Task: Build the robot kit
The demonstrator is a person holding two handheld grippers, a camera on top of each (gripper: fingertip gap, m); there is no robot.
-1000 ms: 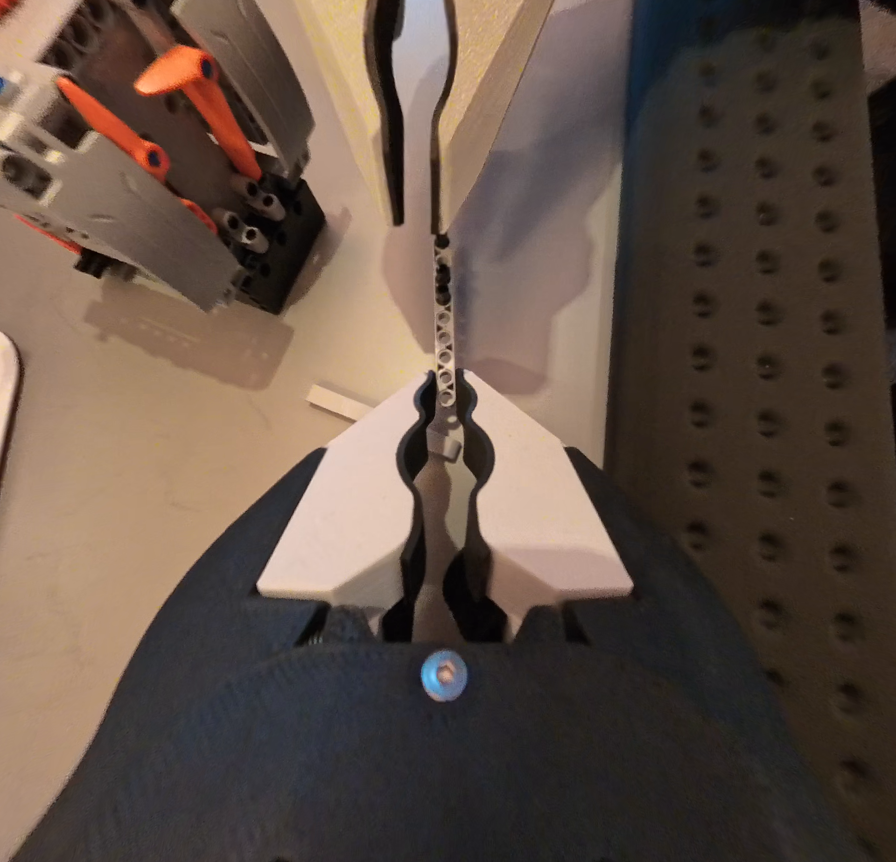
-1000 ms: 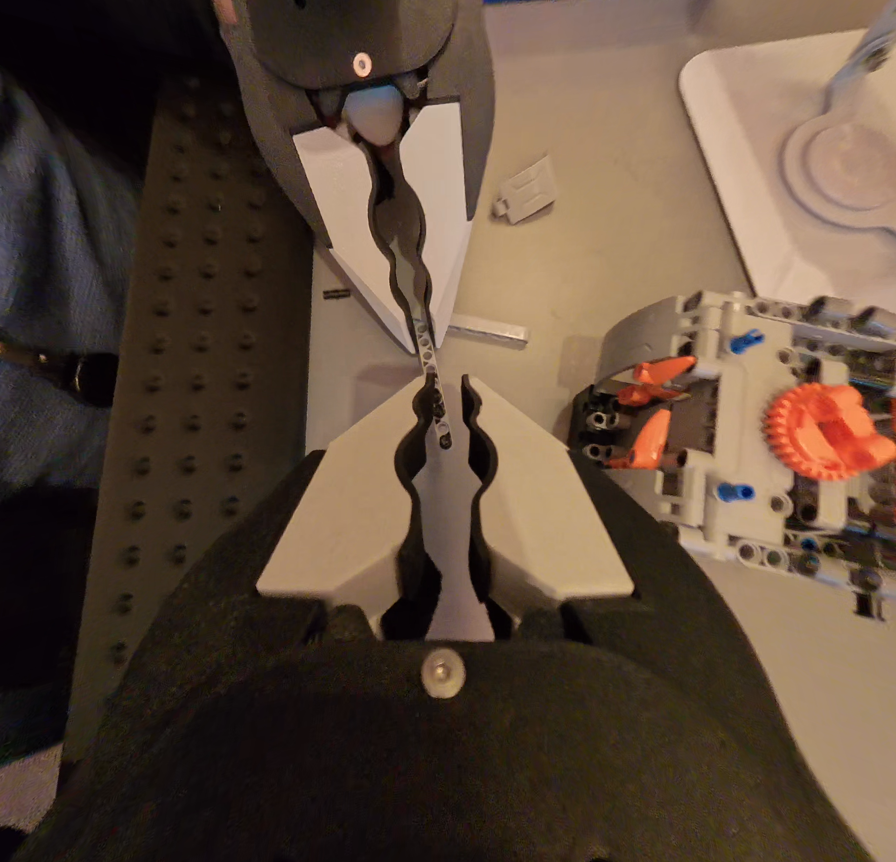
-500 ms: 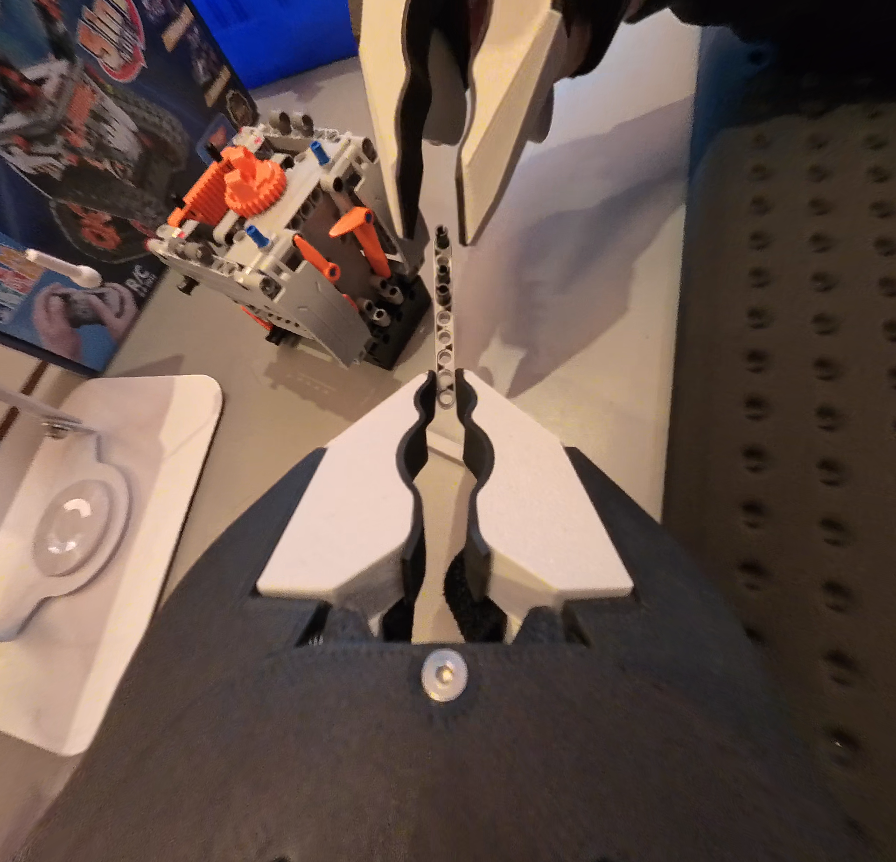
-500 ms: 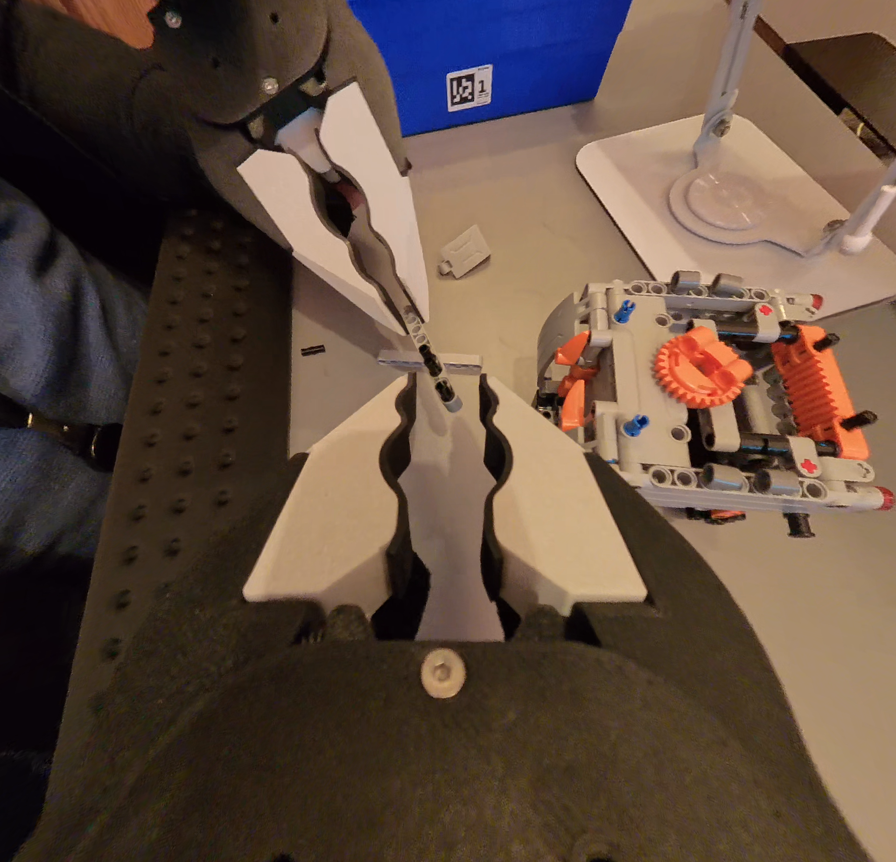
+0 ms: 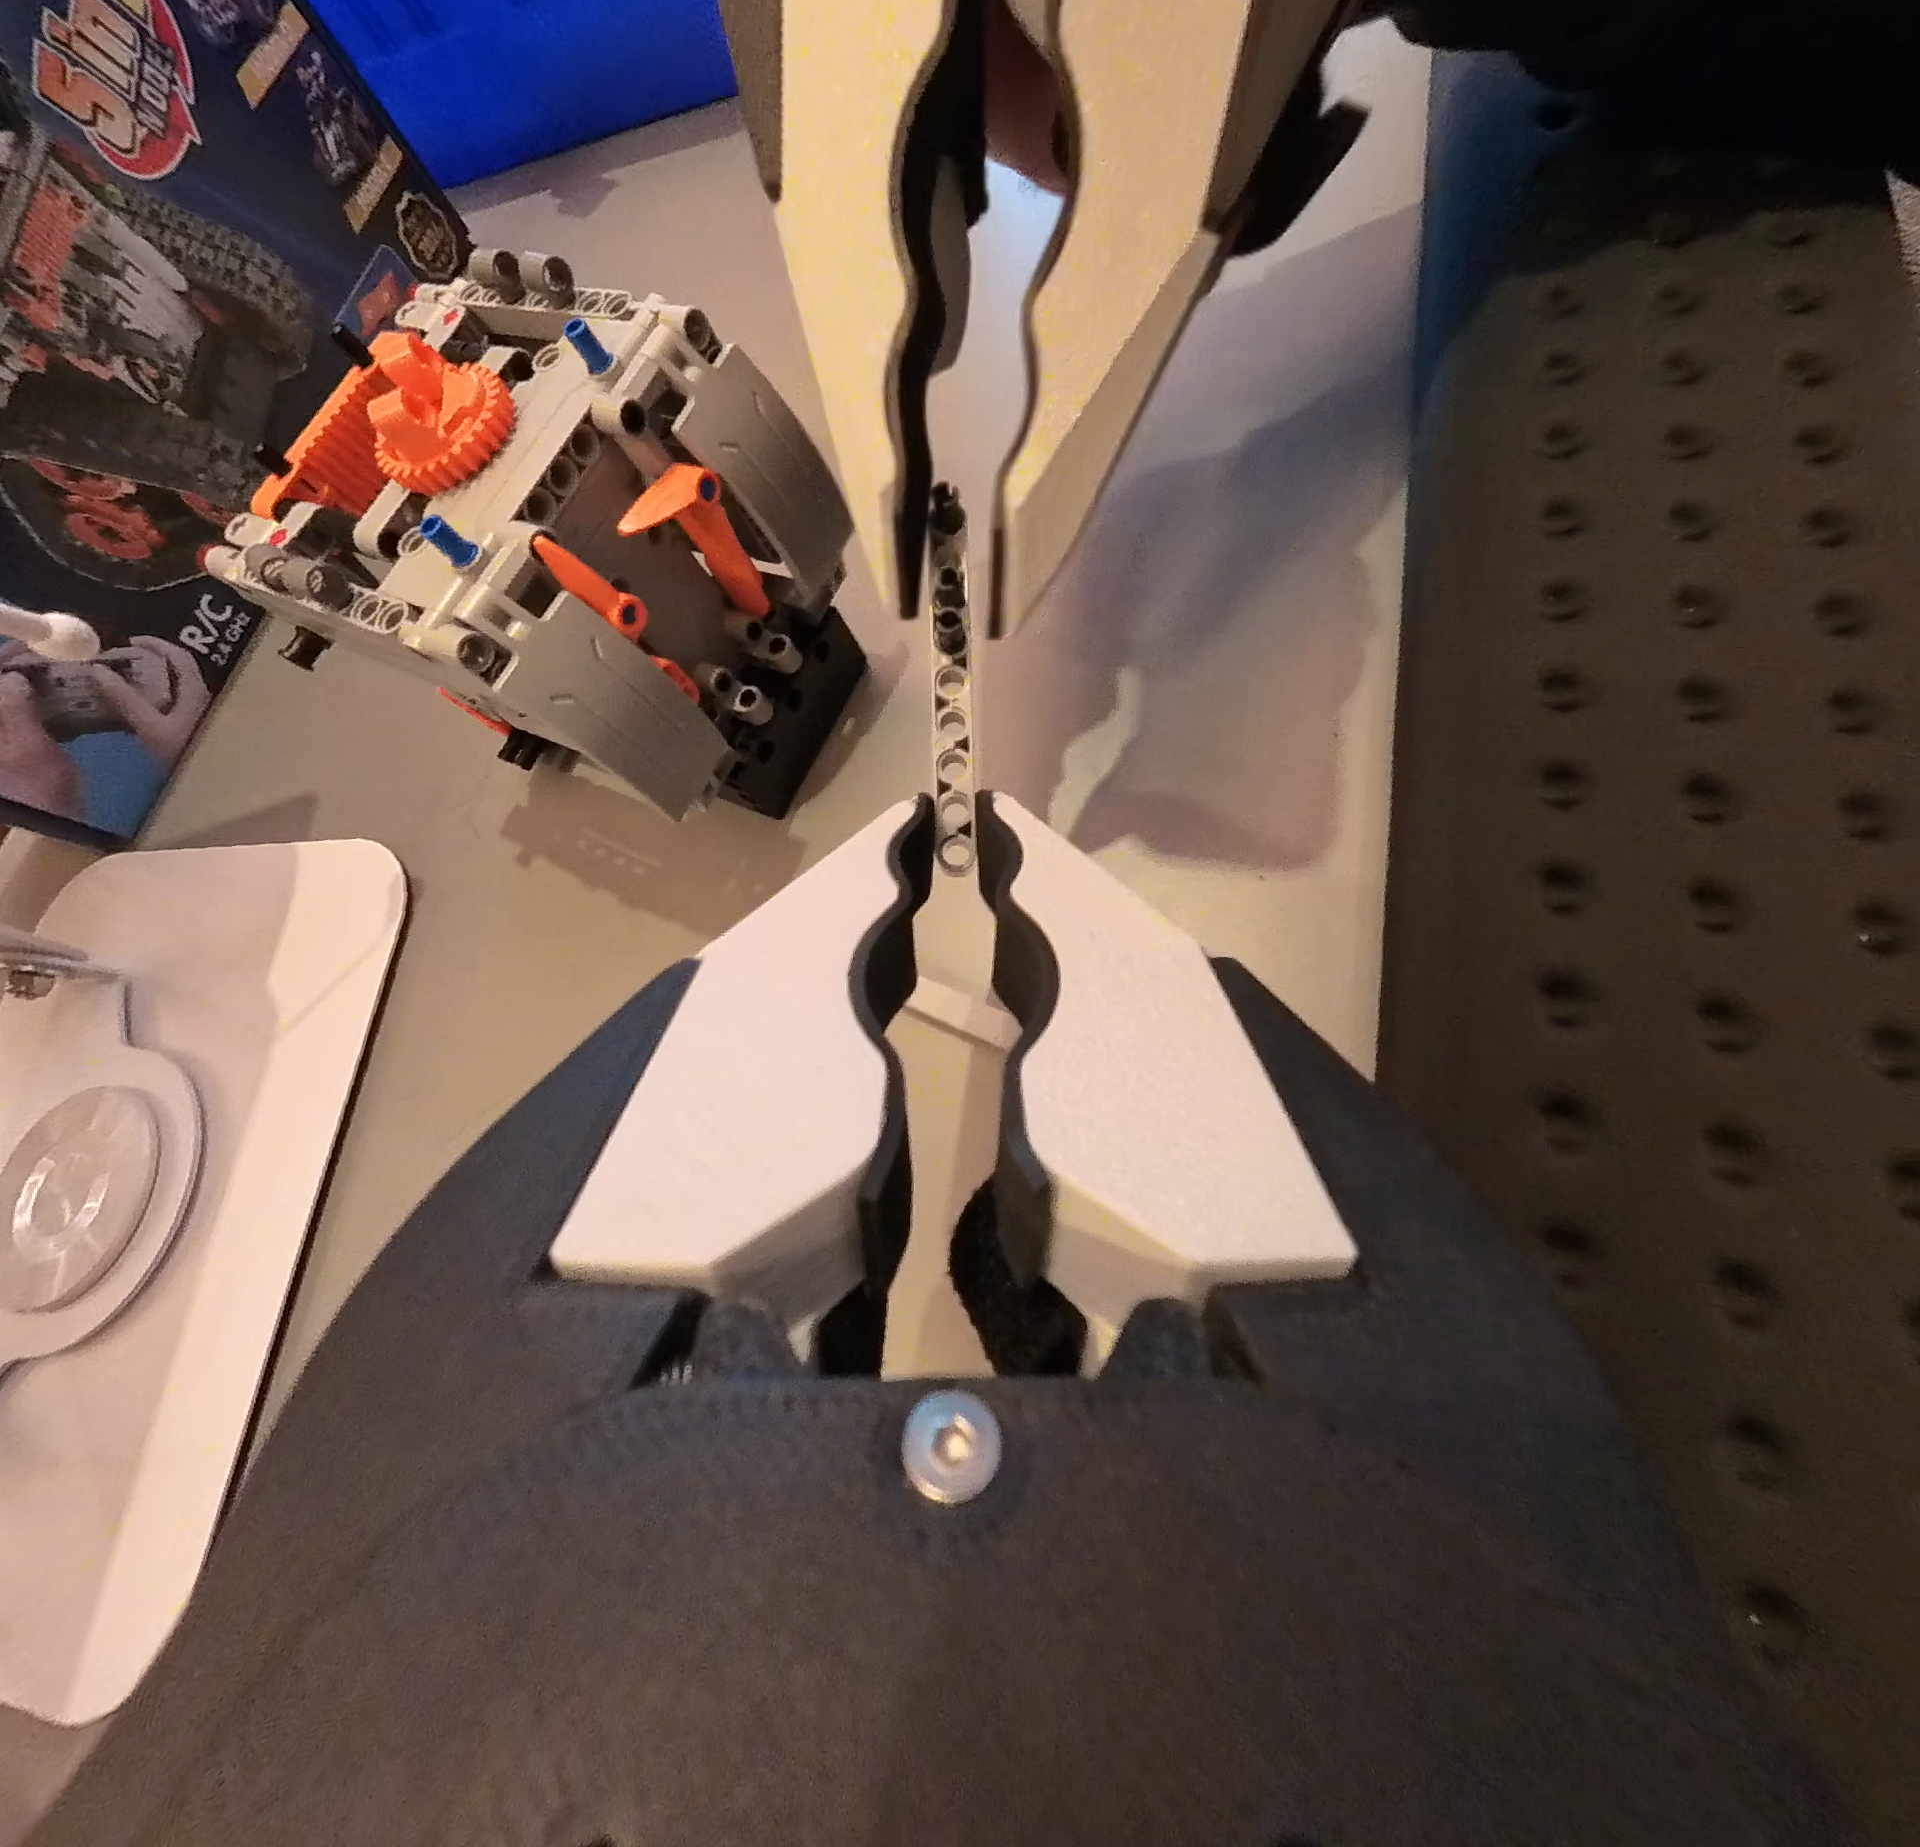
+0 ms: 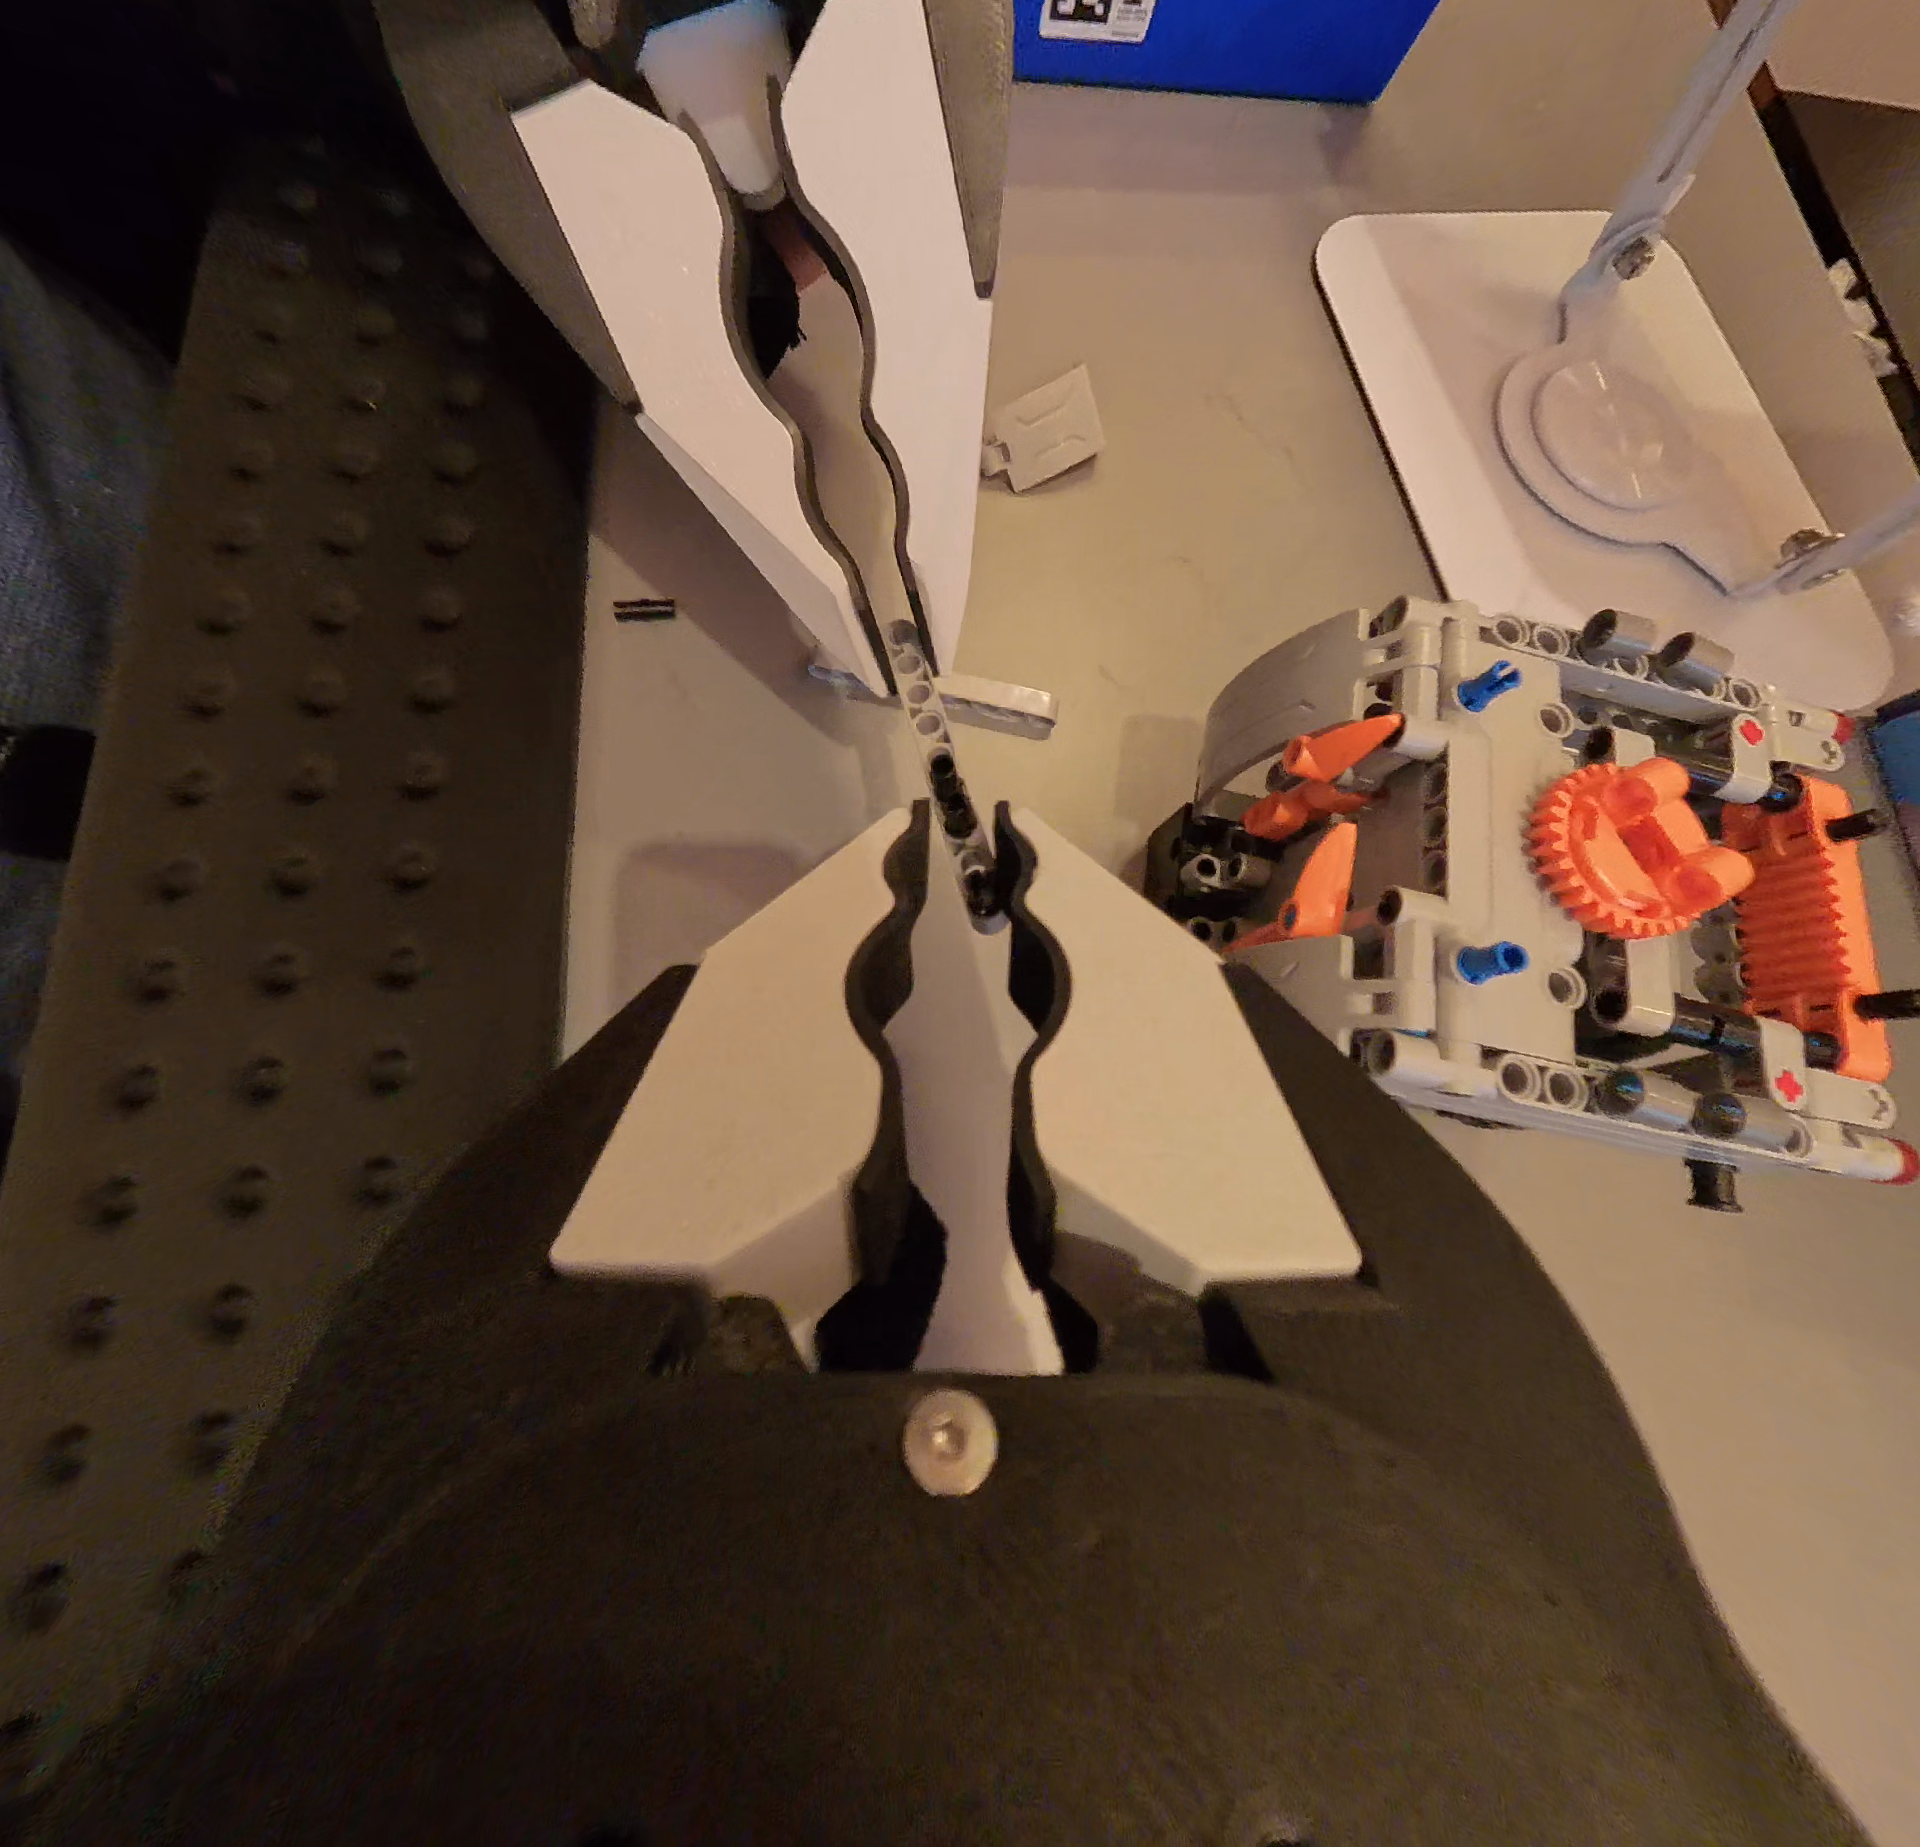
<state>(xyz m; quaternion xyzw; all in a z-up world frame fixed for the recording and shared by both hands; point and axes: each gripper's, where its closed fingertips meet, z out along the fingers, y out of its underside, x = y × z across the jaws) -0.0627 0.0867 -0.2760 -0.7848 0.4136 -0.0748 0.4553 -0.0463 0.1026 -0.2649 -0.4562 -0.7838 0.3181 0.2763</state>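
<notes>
Two handheld grippers meet tip to tip over the grey table [image 6: 1195, 571], sharing one thin grey holed beam [image 5: 954, 717] between them. The left gripper [image 5: 954, 829] has its fingers pressed in on the near end of the beam, pinching it at the very tips. The right gripper [image 6: 961, 841] comes from the opposite side with the beam's far end, the end carrying small black pins, lying between its fingertips; in the left wrist view a narrow gap shows beside the beam there, and in the right wrist view the beam leans against one finger (whether it is truly clamped, I cannot tell). The beam hangs clear above the table, running straight from one gripper to the other. Beside the grippers sits a half-built brick model [image 5: 540, 550], grey panels with an orange gear and orange levers, blue pins sticking out. Under the beam lies a flat grey strip [image 6: 997, 701] on the table, a small grey panel piece [image 6: 1044, 426] farther back, and a short black pin [image 6: 644, 610] near the edge of a dark studded mat [image 6: 291, 758]. A white stand base [image 6: 1475, 363] sits beyond the model, a blue bin [image 6: 1247, 10] at the back, and a printed box [image 5: 135, 270] stands behind the model.
</notes>
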